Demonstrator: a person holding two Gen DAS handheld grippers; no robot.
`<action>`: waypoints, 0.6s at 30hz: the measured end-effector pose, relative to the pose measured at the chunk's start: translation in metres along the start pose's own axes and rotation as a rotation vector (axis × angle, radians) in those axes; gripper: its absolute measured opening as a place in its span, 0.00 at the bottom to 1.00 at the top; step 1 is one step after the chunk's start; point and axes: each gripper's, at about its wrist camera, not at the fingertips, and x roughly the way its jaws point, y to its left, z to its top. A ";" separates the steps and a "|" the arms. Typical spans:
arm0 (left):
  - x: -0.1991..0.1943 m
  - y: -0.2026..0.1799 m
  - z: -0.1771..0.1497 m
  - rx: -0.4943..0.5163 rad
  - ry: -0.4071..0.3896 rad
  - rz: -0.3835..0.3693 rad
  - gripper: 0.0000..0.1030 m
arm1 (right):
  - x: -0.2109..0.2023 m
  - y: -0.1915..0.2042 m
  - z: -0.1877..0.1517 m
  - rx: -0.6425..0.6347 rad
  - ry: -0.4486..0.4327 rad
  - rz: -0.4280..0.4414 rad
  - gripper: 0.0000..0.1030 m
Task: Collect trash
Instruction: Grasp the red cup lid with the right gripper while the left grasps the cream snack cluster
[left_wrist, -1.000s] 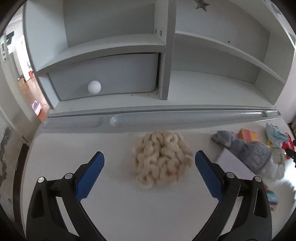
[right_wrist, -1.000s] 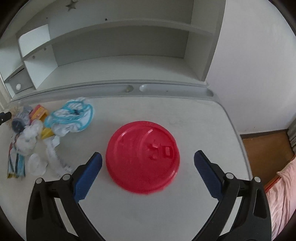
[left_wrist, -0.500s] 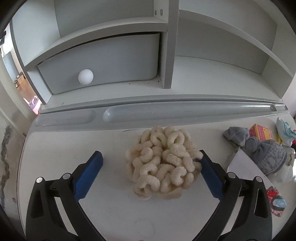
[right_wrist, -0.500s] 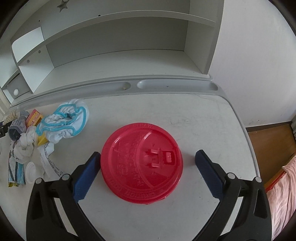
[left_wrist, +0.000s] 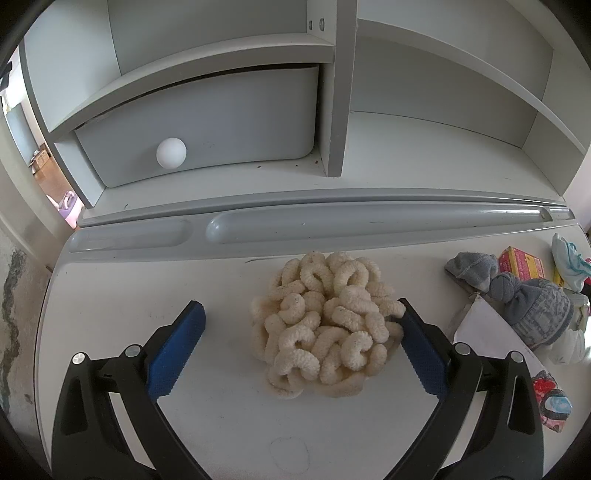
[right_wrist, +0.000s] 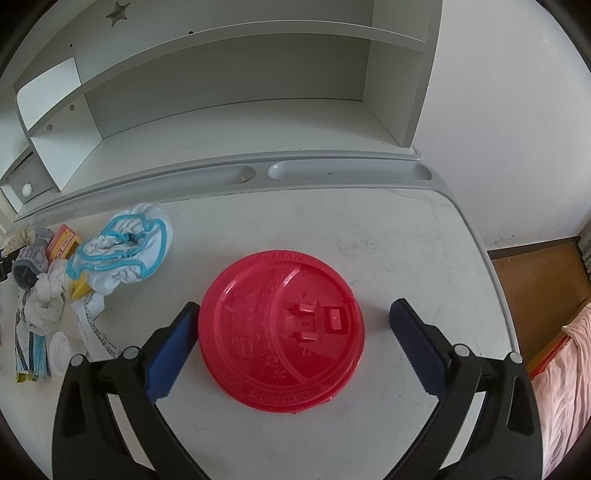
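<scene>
A: Over to the left gripper (left_wrist: 301, 341). Jaws spread wide, and a cream bundle of yarn (left_wrist: 325, 325) sits on the white desk (left_wrist: 110, 295) between the blue pads.

B: It's off-centre, though. The right pad (left_wrist: 419, 350) touches the yarn's edge; the left pad stands well apart from it.

A: Behind it runs a grey pencil groove (left_wrist: 369, 227), then the shelf with a drawer and its white knob (left_wrist: 171, 153).

B: Further right, a grey sock (left_wrist: 532, 306) lies near a small red-and-yellow box (left_wrist: 521, 262).

A: Now the right gripper (right_wrist: 291, 341), also gaping, nothing clamped.

B: On its left is the trash pile: a white cloth with blue trim (right_wrist: 122, 251), crumpled wrappers, a small white lid (right_wrist: 59, 349).

A: And centre stage, a red plastic cup lid (right_wrist: 282, 334), flat on the desk between the pads.

B: The left pad (right_wrist: 171, 350) sits just beside its rim; I can't tell if it touches. The right pad stands clear.
</scene>
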 end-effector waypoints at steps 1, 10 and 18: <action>0.000 0.000 0.000 0.000 0.000 0.000 0.94 | 0.000 0.000 0.000 0.000 0.000 0.000 0.95; 0.000 0.001 -0.002 0.000 -0.001 -0.001 0.94 | 0.000 0.000 0.000 0.001 0.000 0.000 0.95; -0.019 -0.013 -0.011 0.034 -0.046 0.030 0.36 | -0.009 -0.001 -0.006 0.002 -0.033 0.007 0.75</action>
